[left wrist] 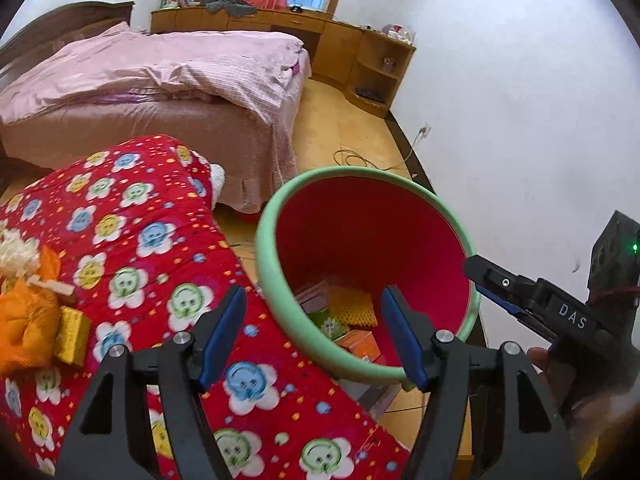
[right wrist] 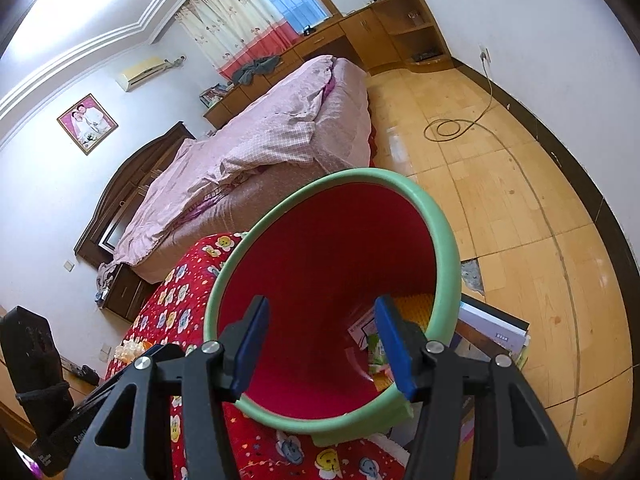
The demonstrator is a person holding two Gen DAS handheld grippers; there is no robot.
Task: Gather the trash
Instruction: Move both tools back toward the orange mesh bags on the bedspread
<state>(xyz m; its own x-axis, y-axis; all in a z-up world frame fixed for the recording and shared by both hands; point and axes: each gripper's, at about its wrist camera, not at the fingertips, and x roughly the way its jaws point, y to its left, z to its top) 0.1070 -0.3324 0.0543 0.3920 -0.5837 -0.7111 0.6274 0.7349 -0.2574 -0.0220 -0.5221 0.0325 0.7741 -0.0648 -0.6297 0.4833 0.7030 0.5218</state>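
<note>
A red bin with a green rim [left wrist: 262, 240] stands beside the red flowered quilt [left wrist: 132, 240]. Inside it lie a yellow foam sheet [left wrist: 354, 306], an orange box [left wrist: 360, 342] and other packets. My left gripper [left wrist: 314, 336] is open and empty, straddling the bin's near rim. On the quilt at far left lie an orange net bag [left wrist: 28, 320], a yellow sponge block [left wrist: 72, 334] and white crumpled stuff [left wrist: 16, 250]. My right gripper [right wrist: 320, 344] is open and empty over the bin's mouth [right wrist: 444, 224]. It also shows in the left wrist view [left wrist: 480, 276].
A bed with pink covers [left wrist: 160, 80] stands behind. Wooden cabinets [left wrist: 360, 52] line the far wall. A cable [right wrist: 452, 128] coils on the wooden floor [right wrist: 520, 200]. Books or boxes [right wrist: 496, 328] lie under the bin's right side.
</note>
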